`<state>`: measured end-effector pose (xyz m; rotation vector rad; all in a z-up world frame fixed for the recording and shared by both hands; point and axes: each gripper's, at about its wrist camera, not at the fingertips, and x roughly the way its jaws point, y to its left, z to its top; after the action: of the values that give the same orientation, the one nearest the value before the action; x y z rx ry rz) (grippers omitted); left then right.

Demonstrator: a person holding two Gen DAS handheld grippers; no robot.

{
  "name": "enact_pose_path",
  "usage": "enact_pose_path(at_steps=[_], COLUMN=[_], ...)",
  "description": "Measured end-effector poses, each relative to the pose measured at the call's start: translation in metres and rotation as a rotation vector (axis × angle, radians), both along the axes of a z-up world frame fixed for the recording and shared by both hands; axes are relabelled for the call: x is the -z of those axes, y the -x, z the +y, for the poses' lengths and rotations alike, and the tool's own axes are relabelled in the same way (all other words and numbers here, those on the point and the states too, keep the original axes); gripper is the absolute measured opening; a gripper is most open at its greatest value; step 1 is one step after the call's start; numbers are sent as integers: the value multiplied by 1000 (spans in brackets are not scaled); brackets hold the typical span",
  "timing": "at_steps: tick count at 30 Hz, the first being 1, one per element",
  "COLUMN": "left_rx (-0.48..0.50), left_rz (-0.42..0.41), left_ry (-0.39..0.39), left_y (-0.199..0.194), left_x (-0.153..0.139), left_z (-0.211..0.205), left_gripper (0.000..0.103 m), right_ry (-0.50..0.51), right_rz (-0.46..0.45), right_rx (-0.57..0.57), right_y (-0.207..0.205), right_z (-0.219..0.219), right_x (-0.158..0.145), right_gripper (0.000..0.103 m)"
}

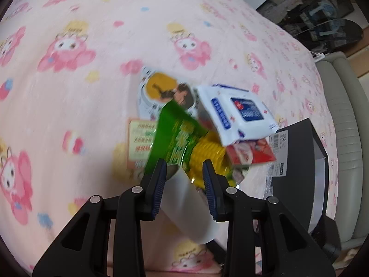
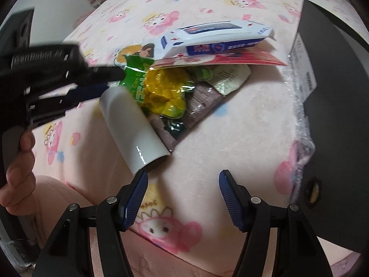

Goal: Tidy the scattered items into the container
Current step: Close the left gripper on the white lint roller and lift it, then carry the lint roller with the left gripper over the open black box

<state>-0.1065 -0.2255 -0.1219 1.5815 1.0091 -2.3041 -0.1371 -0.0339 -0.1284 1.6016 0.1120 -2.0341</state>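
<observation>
A pink blanket (image 1: 92,106) printed with cartoon characters covers the whole surface, and everything sits on it. Off to the right of the pile of packets stands the dark bin (image 1: 297,168), its near wall carrying a white price label; in the right wrist view the bin (image 2: 341,106) fills the right edge, with crinkled clear wrap along its side. The pile itself lies close beside the bin. On top of the pile is the white and blue wipes pack (image 1: 239,113), resting on a red packet (image 1: 253,153) that pokes out beneath it. Against the near left side of the pile lies a white tube (image 2: 133,131), tilted, its open dark end facing outward. Touching the tube is the green and yellow corn packet (image 1: 184,147), and behind that a round-printed card (image 1: 161,94). Under the corn packet in the right wrist view are brownish packets (image 2: 198,101) and a pale sachet (image 2: 230,78). The left gripper (image 1: 184,184) has its jaws around the tube's upper end, apparently gripping it, though the view is blurred. A hand (image 2: 18,166) holds that gripper's handle. The right gripper (image 2: 183,196) hangs wide open over bare blanket, nearer than the pile, one fingertip (image 2: 140,180) just beside the tube's open end.
</observation>
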Motion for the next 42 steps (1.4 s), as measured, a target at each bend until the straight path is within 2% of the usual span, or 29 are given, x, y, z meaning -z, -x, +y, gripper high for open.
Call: enact_pose_path(at_steps=[3, 4, 5, 7, 9, 13, 18, 23, 30, 34, 39, 42], left_rx=[10, 12, 14, 27, 52, 88, 64, 59, 57, 75, 81, 79], left_rz=[-28, -37, -46, -59, -70, -107, -150, -201, -234, -257, -259, -258], left_ry=[-23, -25, -15, 21, 51, 93, 76, 46, 44, 76, 65, 65], left_y=[-10, -12, -12, -17, -30, -32, -39, -29, -29, -32, -33, -31], left_x=[2, 3, 4, 0, -5, -7, 1, 14, 8, 2, -3, -3], left_z=[15, 18, 22, 30, 40, 46, 28, 17, 8, 10, 5, -1], left_gripper=[32, 32, 36, 37, 46, 48, 49, 49, 50, 52, 55, 55], right_ry=[0, 6, 13, 25, 11, -2, 46, 71, 105, 84, 27, 32], right_rz=[15, 12, 8, 1, 7, 10, -3, -19, -41, -53, -33, -42], right_rx=[43, 46, 47, 51, 45, 38, 33, 21, 4, 4, -1, 0], right_y=[1, 5, 9, 17, 17, 19, 46, 62, 85, 48, 27, 14], right_z=[15, 19, 23, 30, 32, 34, 37, 42, 49, 50, 43, 40], right_x=[-5, -6, -7, -9, -8, -7, -5, 2, 11, 5, 9, 12], right_gripper=[62, 59, 57, 55, 54, 54, 57, 59, 59, 58, 56, 56])
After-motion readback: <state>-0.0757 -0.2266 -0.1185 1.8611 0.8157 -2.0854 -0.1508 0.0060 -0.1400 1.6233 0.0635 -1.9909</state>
